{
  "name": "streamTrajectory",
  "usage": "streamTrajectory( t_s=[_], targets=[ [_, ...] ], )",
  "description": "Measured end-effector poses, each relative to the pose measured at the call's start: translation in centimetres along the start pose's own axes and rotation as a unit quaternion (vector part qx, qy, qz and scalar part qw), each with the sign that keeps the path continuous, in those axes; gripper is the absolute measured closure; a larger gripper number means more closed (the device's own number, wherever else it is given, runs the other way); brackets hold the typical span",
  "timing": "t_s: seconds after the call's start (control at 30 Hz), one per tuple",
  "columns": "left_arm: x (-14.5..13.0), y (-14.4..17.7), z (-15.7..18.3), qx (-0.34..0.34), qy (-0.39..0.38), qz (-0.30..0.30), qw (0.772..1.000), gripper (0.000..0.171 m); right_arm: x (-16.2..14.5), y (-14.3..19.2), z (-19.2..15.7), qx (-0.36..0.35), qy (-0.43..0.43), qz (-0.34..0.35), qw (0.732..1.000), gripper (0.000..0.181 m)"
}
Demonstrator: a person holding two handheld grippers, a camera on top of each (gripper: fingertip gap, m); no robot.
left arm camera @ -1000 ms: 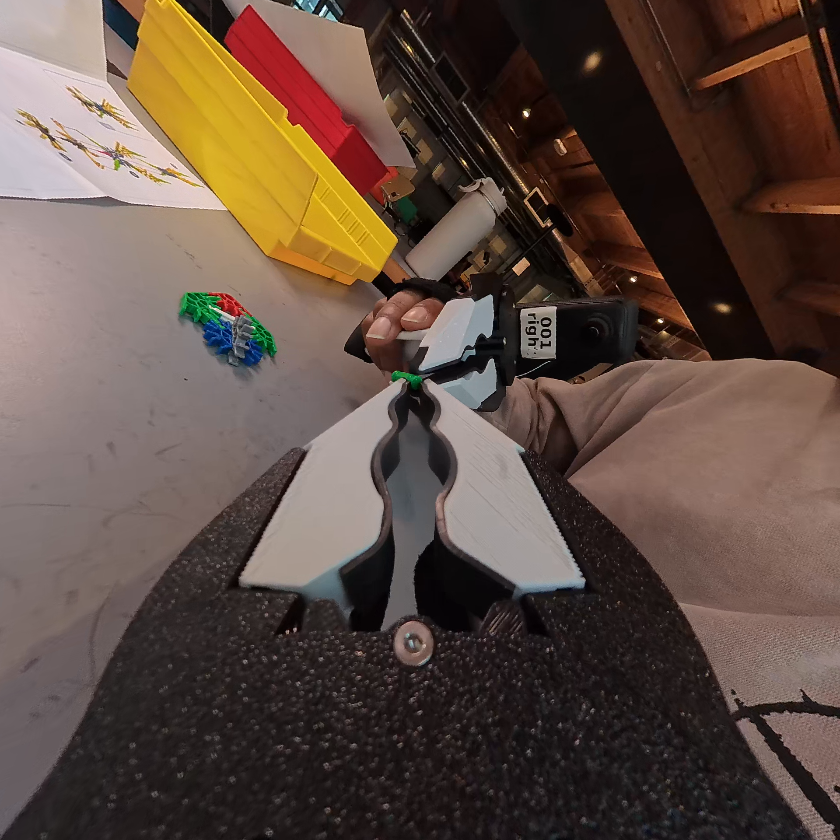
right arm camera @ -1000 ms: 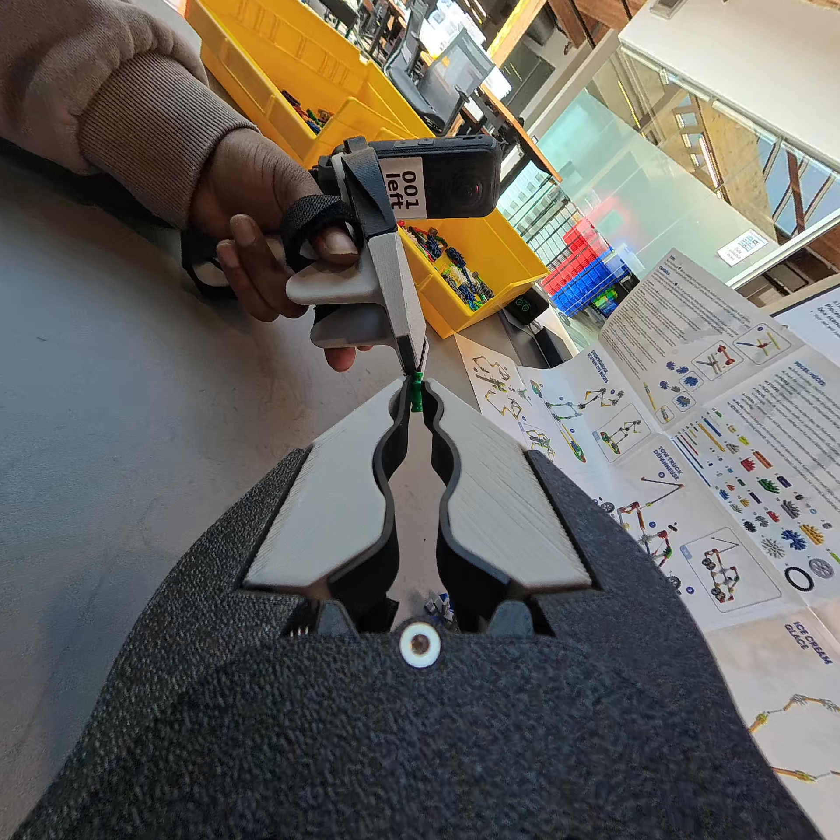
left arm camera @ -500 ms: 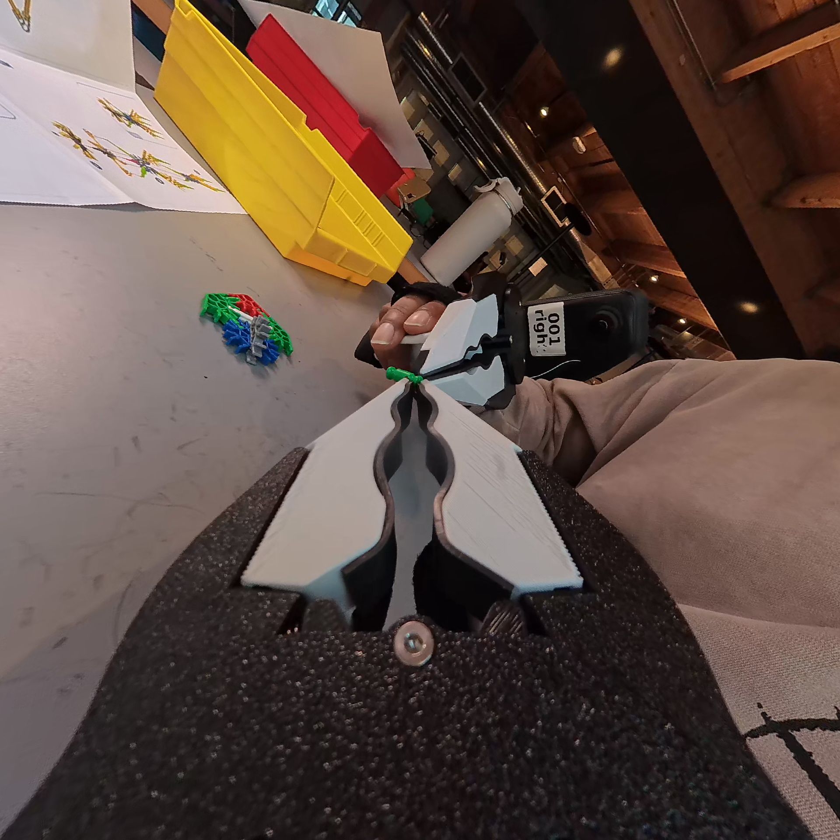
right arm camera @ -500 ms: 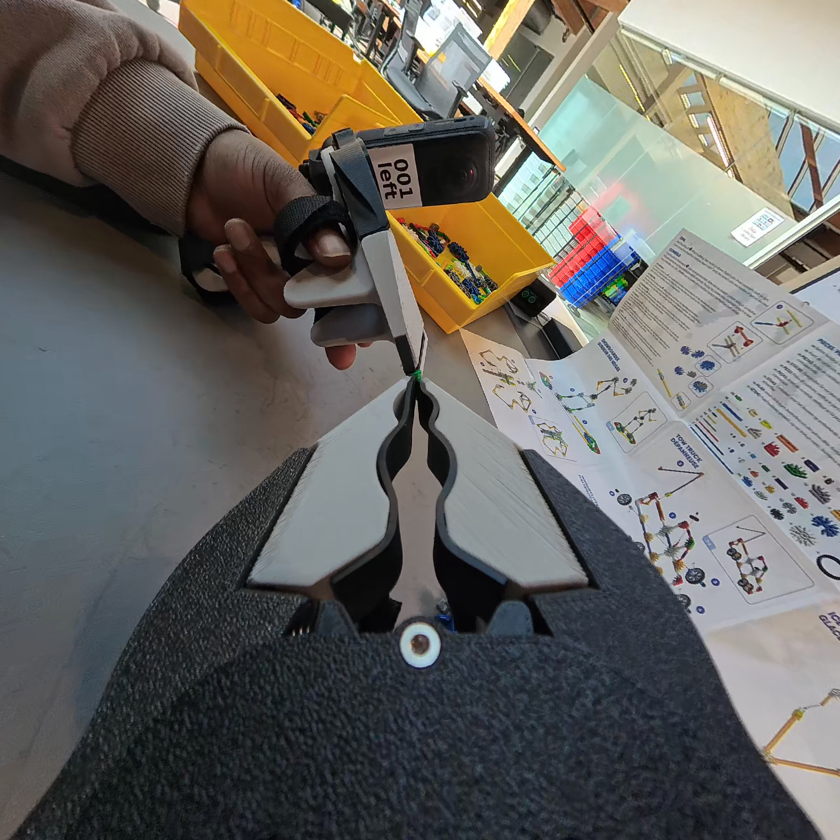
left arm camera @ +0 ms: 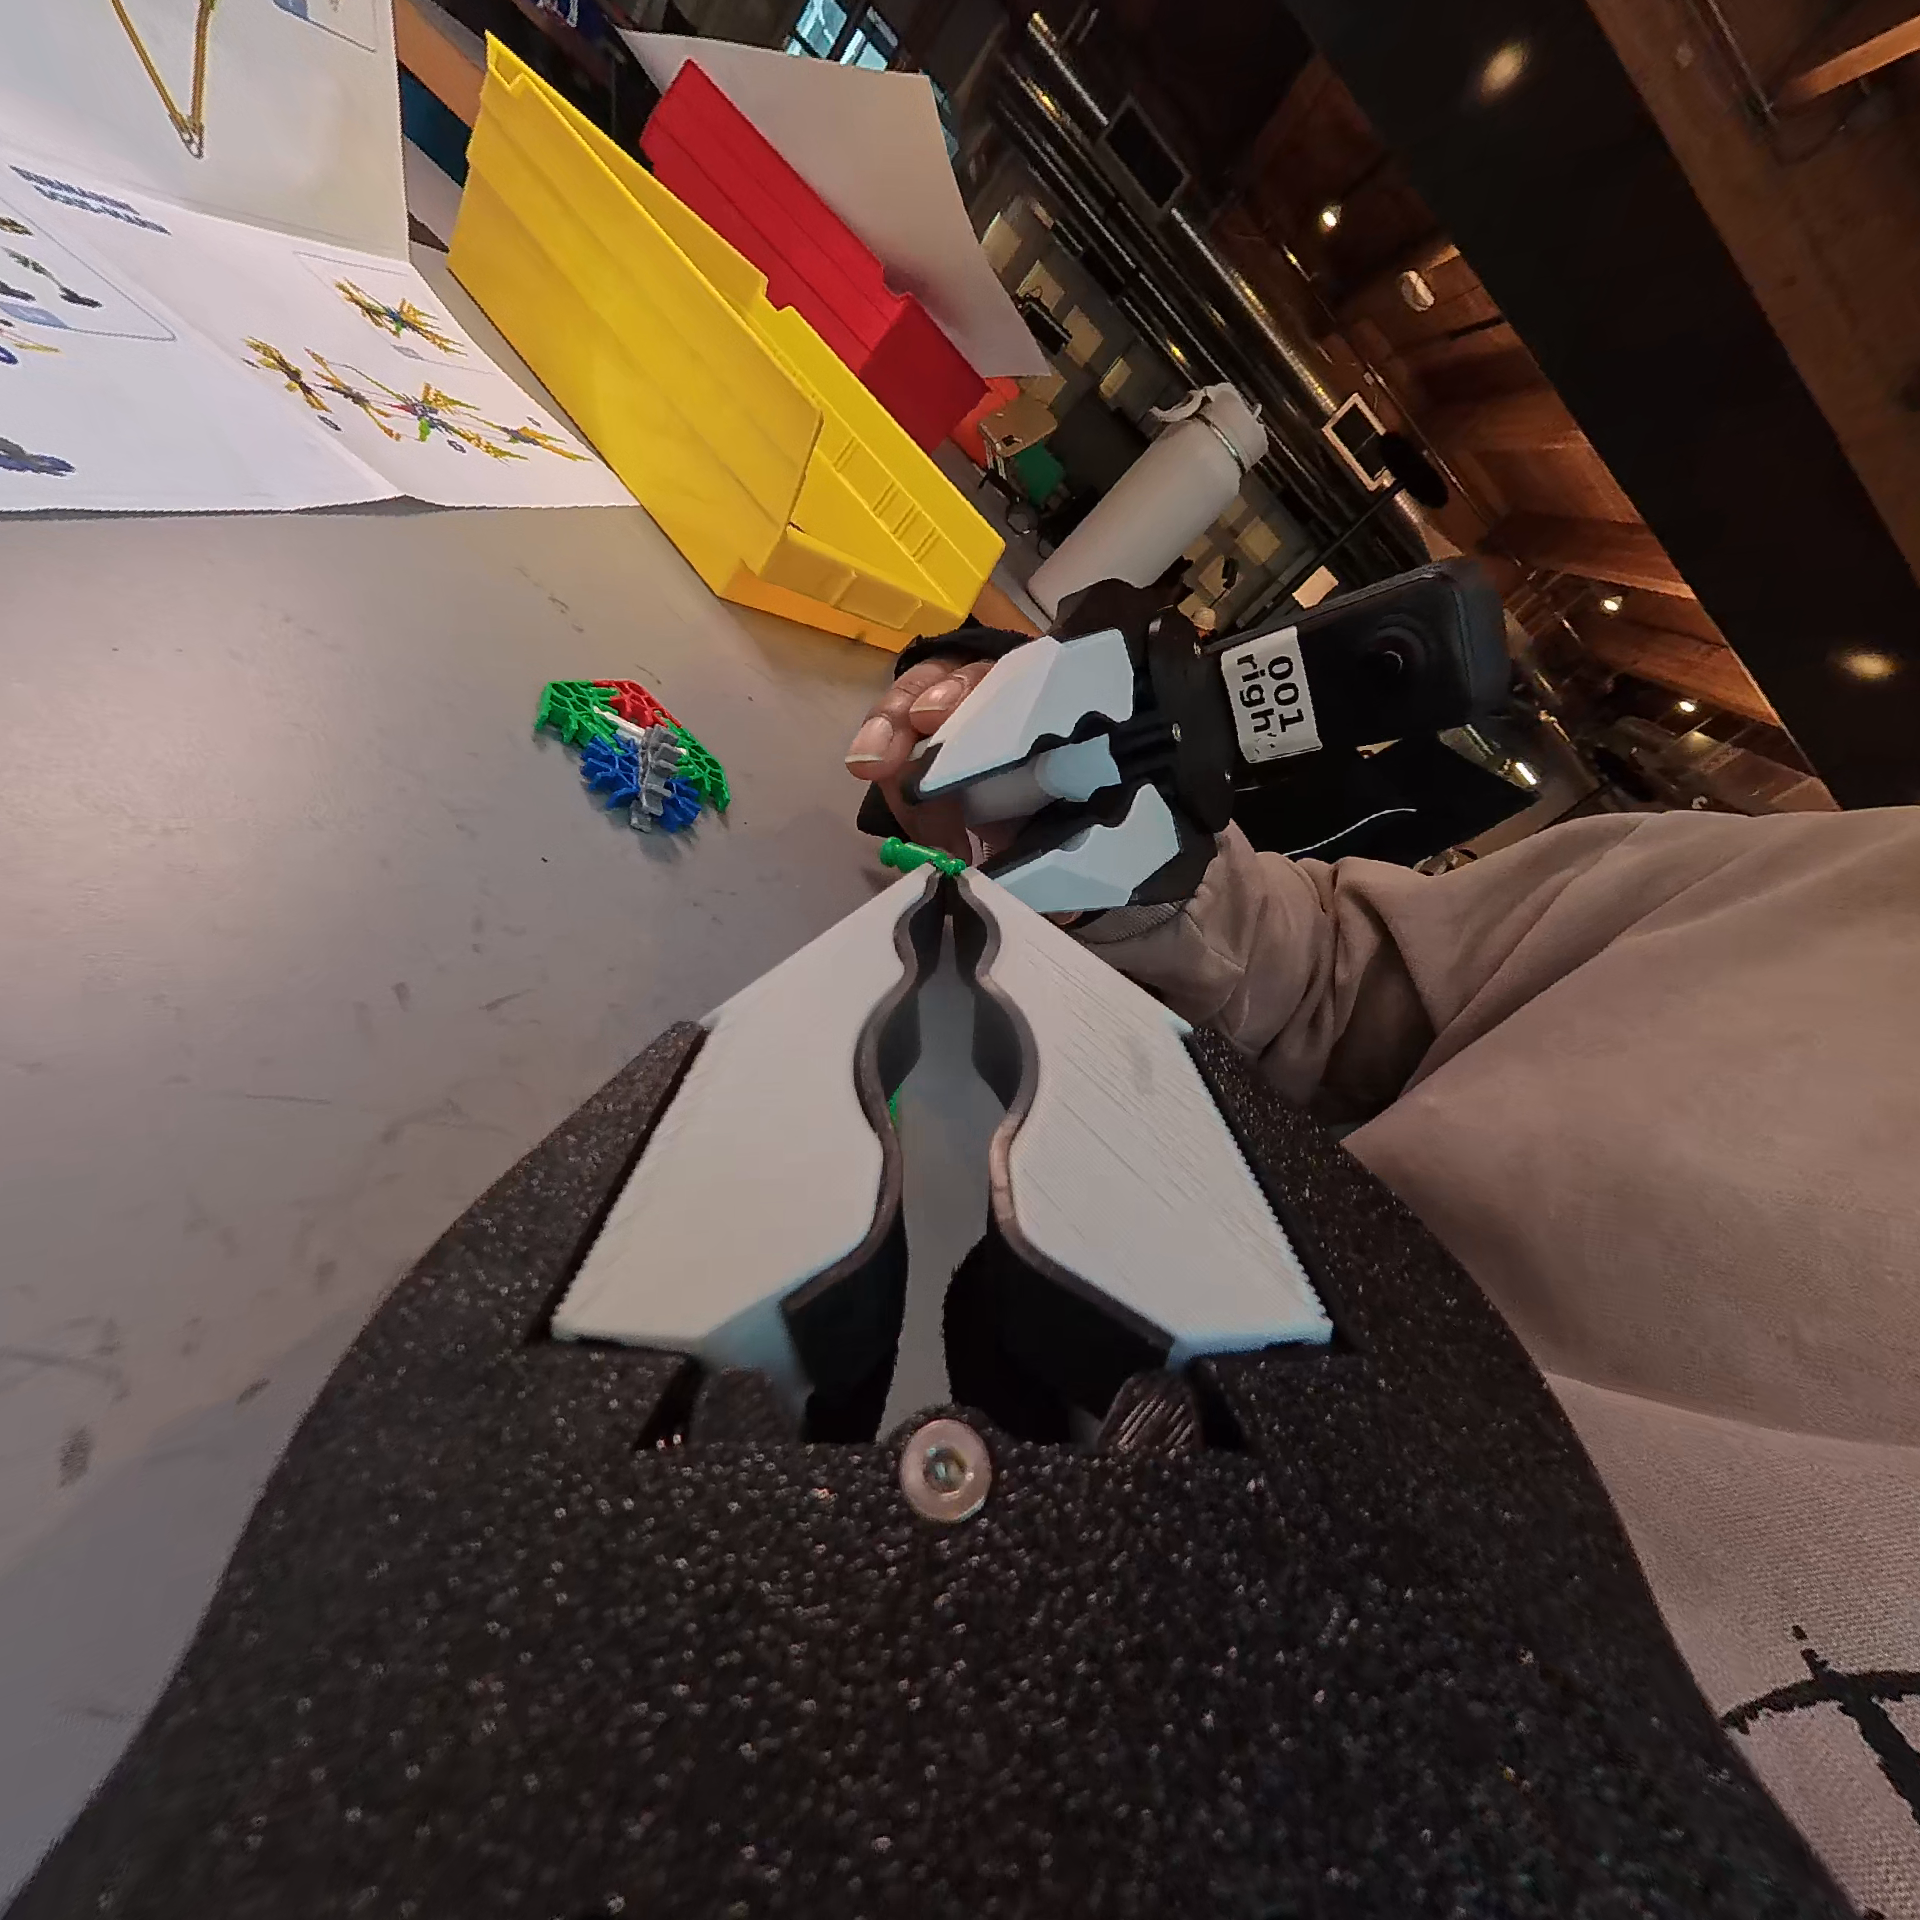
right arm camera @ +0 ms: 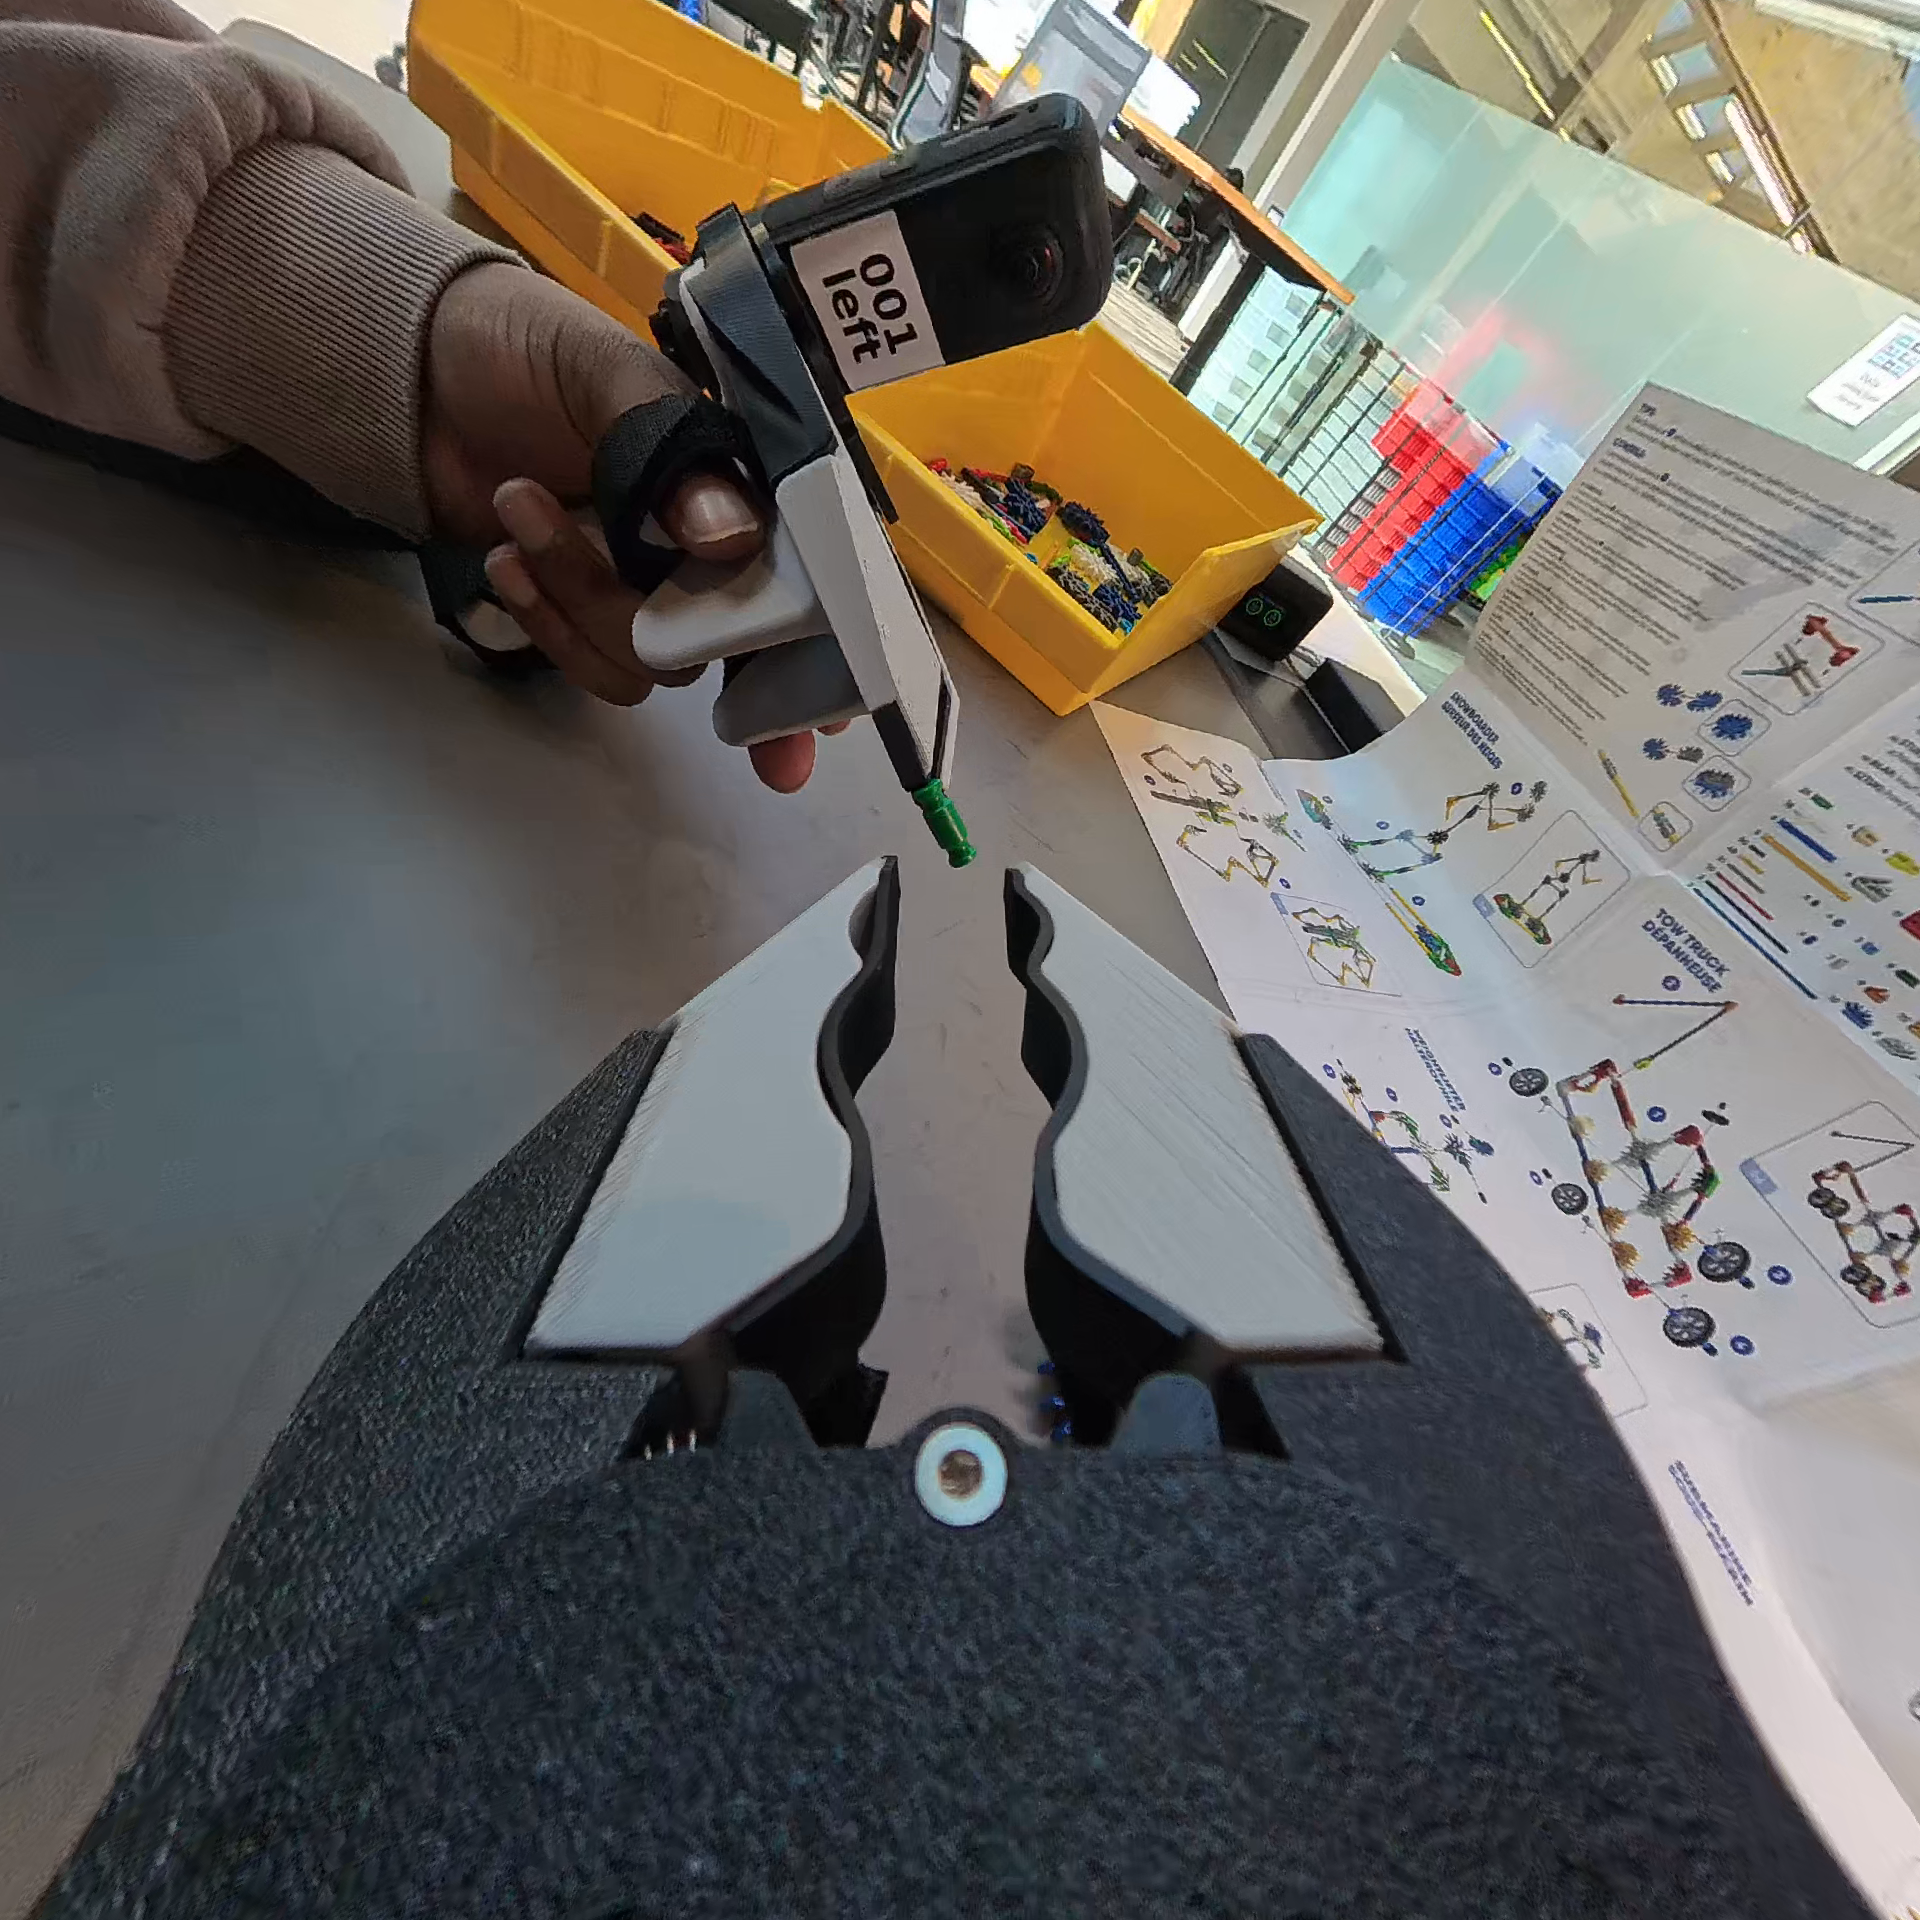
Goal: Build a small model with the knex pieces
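My left gripper (left arm camera: 945,876) is shut on a short green rod (left arm camera: 918,858), pinched at its tips above the grey table. In the right wrist view the left gripper (right arm camera: 928,774) holds the green rod (right arm camera: 943,823) pointing down. My right gripper (right arm camera: 948,873) is open and empty, its tips just below the rod's free end. In the left wrist view the right gripper (left arm camera: 940,826) shows open, just behind the rod. A small assembly of green, red, blue and grey connector pieces (left arm camera: 634,748) lies on the table to the left.
A yellow bin (left arm camera: 717,416) and a red bin (left arm camera: 810,260) stand at the back. A yellow bin with loose pieces (right arm camera: 1081,520) sits behind the left gripper. Instruction sheets (right arm camera: 1610,987) cover the table's right side. A white bottle (left arm camera: 1143,499) stands beyond. A person's sleeve (left arm camera: 1558,1039) is at right. The tips of both grippers are at nearly the same place.
My right gripper has opened and let go of the green rod, backing slightly away. The left gripper still holds the rod, and both hands have shifted a little.
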State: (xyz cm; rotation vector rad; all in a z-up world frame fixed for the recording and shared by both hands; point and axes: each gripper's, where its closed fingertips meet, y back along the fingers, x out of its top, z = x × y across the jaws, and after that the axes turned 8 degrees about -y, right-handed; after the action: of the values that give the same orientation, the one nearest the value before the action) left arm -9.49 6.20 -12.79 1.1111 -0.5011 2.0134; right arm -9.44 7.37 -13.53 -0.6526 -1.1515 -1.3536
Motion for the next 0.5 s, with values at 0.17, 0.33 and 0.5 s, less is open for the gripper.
streamTrajectory(
  t_s=[0.17, 0.33, 0.5],
  targets=[
    [-0.4, -0.3, 0.8, -0.016, -0.008, -0.014, 1.000, 0.171, -0.1, -0.3, -0.9, 0.006, 0.030, -0.008, 1.000, 0.165],
    [-0.7, -0.5, 0.9, -0.022, -0.004, -0.019, 1.000, 0.171, -0.4, -0.5, -1.0, -0.009, 0.065, -0.024, 0.998, 0.176],
    [-0.4, -0.3, 0.2, -0.004, 0.001, -0.010, 1.000, 0.169, -1.1, -0.6, -0.6, -0.024, 0.076, -0.049, 0.996, 0.177]
  ],
)
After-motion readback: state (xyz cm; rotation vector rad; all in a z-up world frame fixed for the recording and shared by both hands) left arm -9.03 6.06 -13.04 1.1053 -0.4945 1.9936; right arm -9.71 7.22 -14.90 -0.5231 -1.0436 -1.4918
